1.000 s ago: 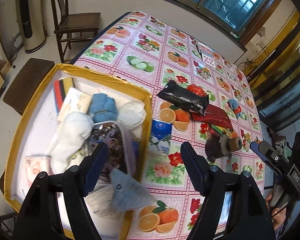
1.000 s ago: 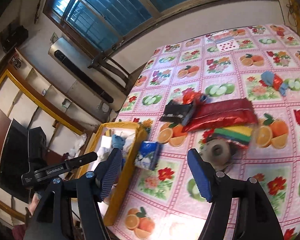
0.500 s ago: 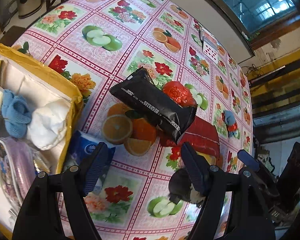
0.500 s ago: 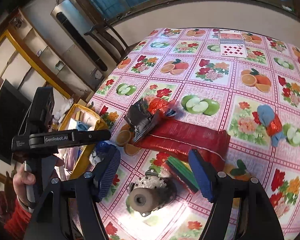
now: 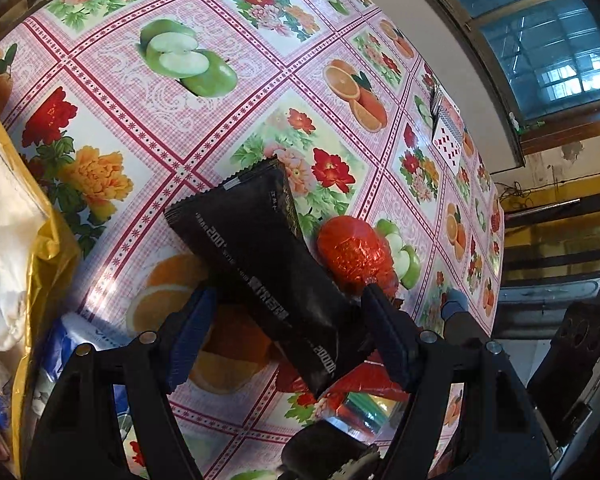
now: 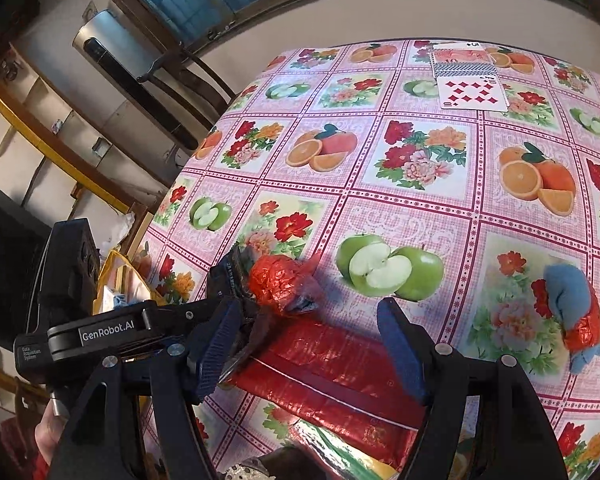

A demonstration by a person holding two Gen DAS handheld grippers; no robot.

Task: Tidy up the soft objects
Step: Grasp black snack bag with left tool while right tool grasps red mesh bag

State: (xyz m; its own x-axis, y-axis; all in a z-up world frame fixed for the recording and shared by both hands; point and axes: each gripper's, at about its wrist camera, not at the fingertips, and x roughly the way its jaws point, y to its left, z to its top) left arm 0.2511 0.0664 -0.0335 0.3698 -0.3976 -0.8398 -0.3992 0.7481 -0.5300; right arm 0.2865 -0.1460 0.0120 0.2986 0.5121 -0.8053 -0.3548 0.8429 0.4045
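Two tools, both with jaws apart, over a glossy fruit-print surface (image 5: 204, 128). Left tool (image 5: 288, 336) straddles a flat, matte black pouch (image 5: 260, 256) with crimped ends, lying beside a crinkled red foil ball (image 5: 352, 250). Right tool (image 6: 308, 344) hovers above a long, shiny red packet (image 6: 324, 376); a fuzzy blue toy (image 6: 568, 300) lies apart to its right

The black packet (image 5: 268, 272) hides part of the red foil pack (image 5: 364, 380) beneath its near end, and in the right wrist view only its far end shows behind the crumpled red bundle (image 6: 278, 284). Left of the black packet, the yellow box (image 5: 40, 280) is cut by the frame edge, its white contents blurred. The packet's small print is unreadable. A dark round thing (image 6: 260, 470) near the foil pack is cropped at the bottom.
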